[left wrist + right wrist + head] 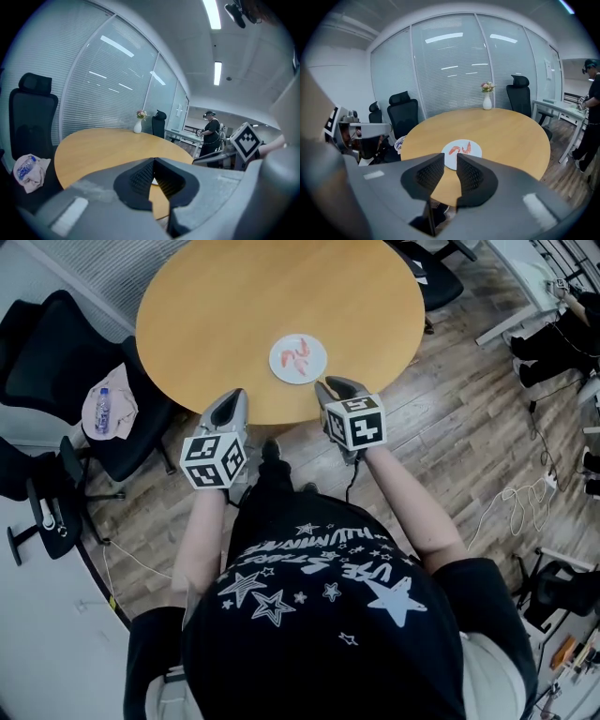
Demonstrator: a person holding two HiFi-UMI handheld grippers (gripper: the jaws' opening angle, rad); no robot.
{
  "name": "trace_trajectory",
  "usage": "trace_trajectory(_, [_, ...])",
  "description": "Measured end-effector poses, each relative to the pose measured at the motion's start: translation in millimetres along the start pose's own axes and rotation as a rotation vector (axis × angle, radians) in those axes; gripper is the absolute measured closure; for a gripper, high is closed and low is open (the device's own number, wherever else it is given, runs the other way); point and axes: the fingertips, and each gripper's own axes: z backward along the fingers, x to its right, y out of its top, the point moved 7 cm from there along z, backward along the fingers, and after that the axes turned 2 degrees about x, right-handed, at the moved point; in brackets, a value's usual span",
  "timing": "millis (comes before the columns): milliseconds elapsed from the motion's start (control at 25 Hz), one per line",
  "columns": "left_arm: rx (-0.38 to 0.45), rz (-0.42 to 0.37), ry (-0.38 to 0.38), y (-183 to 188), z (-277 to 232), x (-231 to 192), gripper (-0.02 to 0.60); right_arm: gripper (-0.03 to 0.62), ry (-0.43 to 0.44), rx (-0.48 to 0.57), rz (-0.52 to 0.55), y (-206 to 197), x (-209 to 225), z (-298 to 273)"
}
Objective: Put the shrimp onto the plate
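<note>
Head view: round wooden table (234, 306), white plate (319, 365) near its near edge, two pink shrimp (300, 352) lying on it side by side. No shrimp seen elsewhere on the table, so the placing looks done. Both grippers are held just off the near edge, left gripper (232, 397) to the plate's left, right gripper (330, 387) just below the plate's right side, neither touching it. Left gripper view: pads meet at the tips, nothing between them, bare tabletop ahead. Right gripper view: jaws narrowly apart, nothing held; the plate (474, 153) and shrimp (461, 149) sit straight beyond the gap. A vase (487, 101) with flowers stands at the far edge, well apart from the plate. A chair (56, 352) at the table's left carries a bundle with a bottle. Judgement: what remains is a check and a clean retreat. To do it well, both grippers should back straight away from the near edge, kept low and steady. The right one is the closer risk and should not swing across the plate's rim, since a light plate would slide easily on the smooth top.
</note>
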Motion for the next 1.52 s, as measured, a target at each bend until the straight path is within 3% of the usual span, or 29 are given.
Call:
trace_trajectory(480, [0.066, -0.027, -0.013, 9.4, 38.7, 31.4, 0.58, 0.565, -0.006, 0.039, -0.038, -23.5, -0.5, 39.6])
trace_trajectory(880, [0.019, -0.001, -0.054, -6.3, 57.9, 19.4, 0.58, 0.592, -0.052, 0.105, -0.071, -17.4, -21.4, 51.9])
trace_trajectory(1520, [-0.031, 0.005, -0.151, -27.2, 98.0, 7.4, 0.58, 0.594, -0.12, 0.077, -0.06, -42.5, -75.7, 82.7])
